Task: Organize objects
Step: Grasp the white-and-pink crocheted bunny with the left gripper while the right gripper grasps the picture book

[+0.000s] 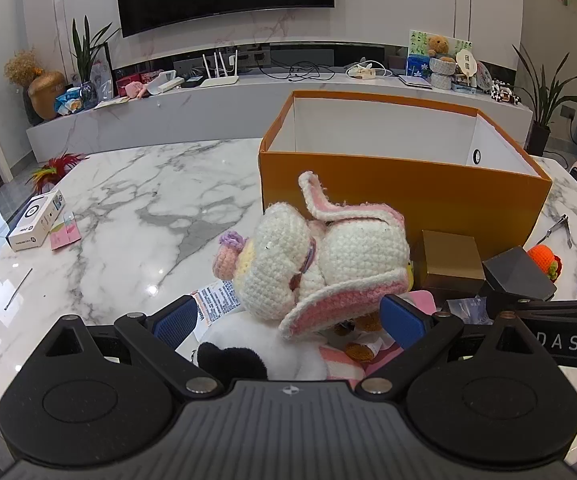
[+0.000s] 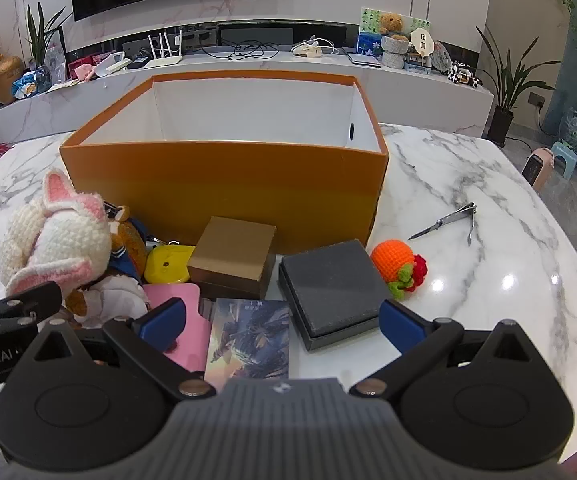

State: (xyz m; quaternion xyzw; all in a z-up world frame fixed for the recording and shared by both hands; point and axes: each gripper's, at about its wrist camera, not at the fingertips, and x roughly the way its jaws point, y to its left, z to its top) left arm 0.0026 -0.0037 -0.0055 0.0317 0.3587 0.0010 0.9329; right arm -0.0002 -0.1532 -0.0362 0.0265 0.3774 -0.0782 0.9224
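Below, both grippers, left gripper and right gripper, gape fully wide and empty over toys and boxes before an orange box.

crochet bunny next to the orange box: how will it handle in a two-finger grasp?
The crochet bunny looks soft and yarn-stuffed, so it would likely squash under the pads rather than slip. Its long pink-lined ears look floppy and may dangle or snag on the orange box rim. Probably light for its bulk; lying on other toys, it may shift when nudged.
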